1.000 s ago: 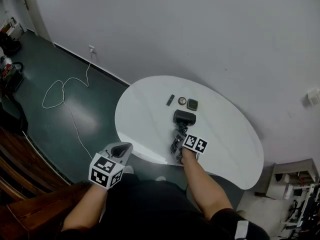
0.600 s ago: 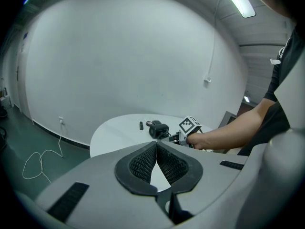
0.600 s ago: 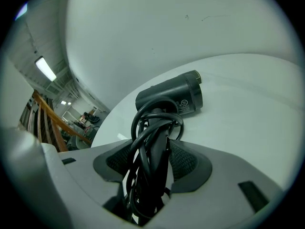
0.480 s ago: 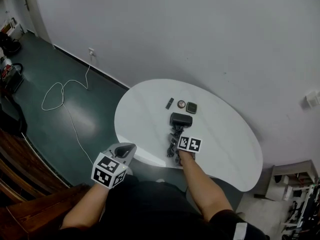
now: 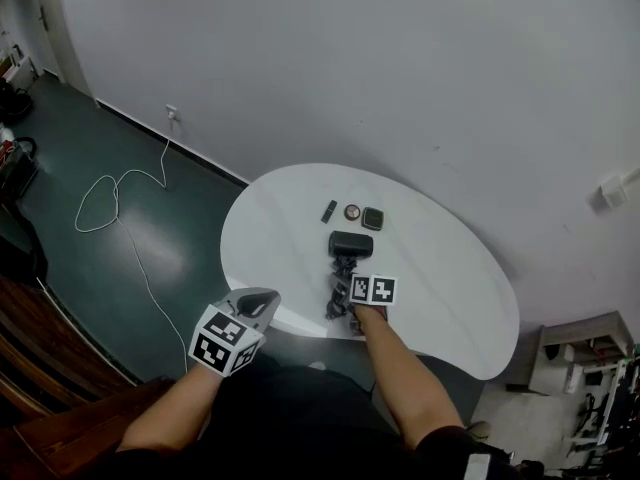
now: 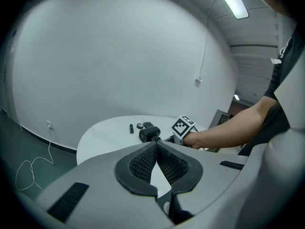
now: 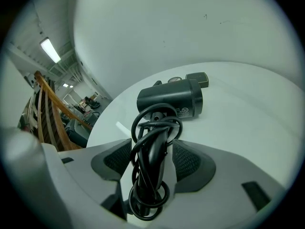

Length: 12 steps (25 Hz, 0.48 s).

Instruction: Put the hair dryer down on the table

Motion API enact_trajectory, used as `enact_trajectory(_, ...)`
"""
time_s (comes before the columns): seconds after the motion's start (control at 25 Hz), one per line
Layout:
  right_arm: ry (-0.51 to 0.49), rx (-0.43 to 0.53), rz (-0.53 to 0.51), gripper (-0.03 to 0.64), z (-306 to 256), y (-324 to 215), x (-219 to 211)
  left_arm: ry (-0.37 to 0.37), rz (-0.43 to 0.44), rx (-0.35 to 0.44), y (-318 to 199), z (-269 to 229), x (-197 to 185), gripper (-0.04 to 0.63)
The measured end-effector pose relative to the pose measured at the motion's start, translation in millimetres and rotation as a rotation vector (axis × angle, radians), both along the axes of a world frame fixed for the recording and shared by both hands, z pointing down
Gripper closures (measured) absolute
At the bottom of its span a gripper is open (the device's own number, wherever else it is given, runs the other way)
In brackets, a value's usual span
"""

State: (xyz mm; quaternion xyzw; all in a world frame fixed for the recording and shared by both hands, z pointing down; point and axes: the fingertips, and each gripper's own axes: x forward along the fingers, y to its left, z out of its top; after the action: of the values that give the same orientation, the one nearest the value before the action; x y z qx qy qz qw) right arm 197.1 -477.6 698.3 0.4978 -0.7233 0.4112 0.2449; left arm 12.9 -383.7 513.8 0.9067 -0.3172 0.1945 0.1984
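Note:
A black hair dryer (image 5: 350,243) lies on the white oval table (image 5: 280,248), its cord wound round the handle. My right gripper (image 5: 342,293) is at the table's near edge with the handle (image 7: 152,151) between its jaws. The jaws are opening, and a thin gap shows between each pad (image 7: 188,161) and the handle. The dryer's barrel (image 7: 174,99) rests on the tabletop (image 7: 248,109) ahead of the jaws. My left gripper (image 5: 258,300) hangs off the table's front-left edge, shut and empty; its pads (image 6: 143,161) meet at the tips.
Beyond the dryer lie a small black stick (image 5: 329,211), a round compact (image 5: 352,211) and a dark square case (image 5: 373,218). A white cable (image 5: 120,193) loops over the green floor at the left. The grey wall stands right behind the table.
The head view has drifted a little. The right gripper stays at the dryer's handle by the near edge. The left gripper hangs in much the same place.

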Motion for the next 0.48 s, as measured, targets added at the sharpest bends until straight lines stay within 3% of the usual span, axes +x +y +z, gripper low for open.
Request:
enact_trajectory(0.24,-0.017,0.061,0.020,0.371,-22.2,17.9,13.3,0.006,0.045,-0.032,3.9,6.7,16.3,0.578)
enact_trajectory(0.48,-0.153,0.167,0.070,0.376,-62.9,51.9,15.9,0.003,0.112,-0.028,7.7,4.7,41.9,0.578)
